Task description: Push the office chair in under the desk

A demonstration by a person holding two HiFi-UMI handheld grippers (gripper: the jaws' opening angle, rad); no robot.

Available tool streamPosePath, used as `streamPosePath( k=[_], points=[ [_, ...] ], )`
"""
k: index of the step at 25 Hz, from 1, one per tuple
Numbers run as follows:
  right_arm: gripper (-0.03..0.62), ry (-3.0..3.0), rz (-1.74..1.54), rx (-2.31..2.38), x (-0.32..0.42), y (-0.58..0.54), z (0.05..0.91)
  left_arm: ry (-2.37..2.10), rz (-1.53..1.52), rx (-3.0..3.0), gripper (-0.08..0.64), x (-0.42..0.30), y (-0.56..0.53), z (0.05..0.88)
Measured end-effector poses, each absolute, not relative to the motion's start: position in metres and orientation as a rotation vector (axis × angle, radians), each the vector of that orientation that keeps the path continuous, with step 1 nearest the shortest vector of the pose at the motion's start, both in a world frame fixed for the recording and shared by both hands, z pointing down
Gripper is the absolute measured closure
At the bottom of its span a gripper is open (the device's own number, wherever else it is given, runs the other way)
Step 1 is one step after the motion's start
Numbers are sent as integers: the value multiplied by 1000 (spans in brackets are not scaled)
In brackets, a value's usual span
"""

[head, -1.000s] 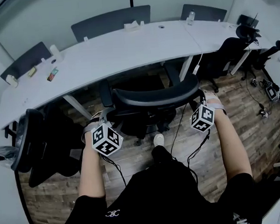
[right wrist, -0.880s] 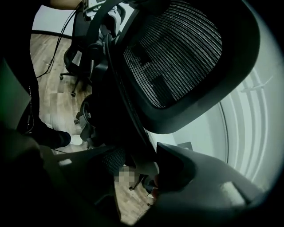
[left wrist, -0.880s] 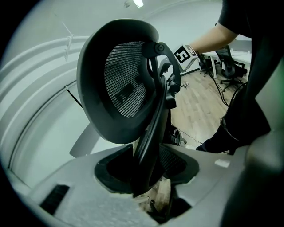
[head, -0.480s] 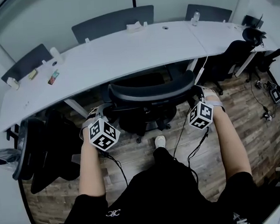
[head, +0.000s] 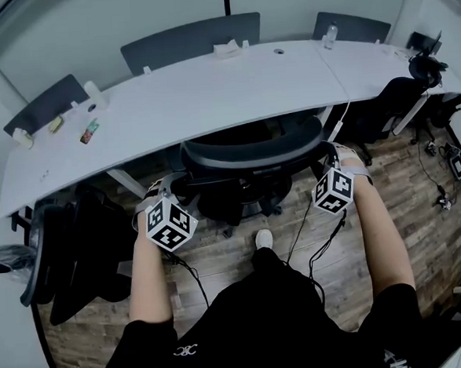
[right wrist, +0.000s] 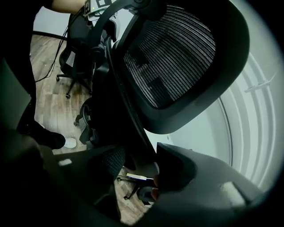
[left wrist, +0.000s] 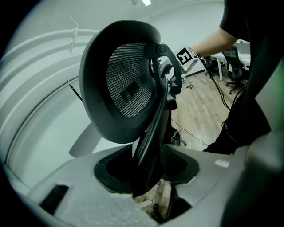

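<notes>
The black mesh-backed office chair (head: 252,150) stands at the curved white desk (head: 185,100), its seat partly under the desktop. My left gripper (head: 170,185) grips the left edge of the backrest. My right gripper (head: 325,158) grips the right edge. In the left gripper view the backrest's dark frame (left wrist: 153,133) runs down between the jaws of the left gripper (left wrist: 148,170), and the pads press on it. The right gripper view shows the backrest frame (right wrist: 128,111) clamped the same way in the right gripper (right wrist: 137,162).
Another black chair (head: 65,246) stands at the left and one (head: 382,102) at the right. Two more chairs (head: 190,39) sit behind the desk. A bottle (head: 93,92) and small items (head: 89,128) lie on the desktop. Cables trail on the wooden floor by my shoe (head: 262,237).
The chair has rolled forward towards the desk, with more of its seat under the desktop. Both grippers moved forward with the backrest.
</notes>
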State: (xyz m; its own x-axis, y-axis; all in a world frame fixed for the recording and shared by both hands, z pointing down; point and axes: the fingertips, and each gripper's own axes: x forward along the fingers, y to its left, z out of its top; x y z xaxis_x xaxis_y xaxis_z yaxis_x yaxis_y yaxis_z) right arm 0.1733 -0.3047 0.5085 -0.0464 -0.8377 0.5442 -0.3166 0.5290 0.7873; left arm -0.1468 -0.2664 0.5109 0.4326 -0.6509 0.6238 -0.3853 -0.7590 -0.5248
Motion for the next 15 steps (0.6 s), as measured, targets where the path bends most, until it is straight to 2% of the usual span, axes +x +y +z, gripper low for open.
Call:
streamPosePath(
  k=[15],
  points=[
    [365,-1643,-551,987,188,-368,508,899,-1250,-2424,360,-128,-310,512]
  ],
)
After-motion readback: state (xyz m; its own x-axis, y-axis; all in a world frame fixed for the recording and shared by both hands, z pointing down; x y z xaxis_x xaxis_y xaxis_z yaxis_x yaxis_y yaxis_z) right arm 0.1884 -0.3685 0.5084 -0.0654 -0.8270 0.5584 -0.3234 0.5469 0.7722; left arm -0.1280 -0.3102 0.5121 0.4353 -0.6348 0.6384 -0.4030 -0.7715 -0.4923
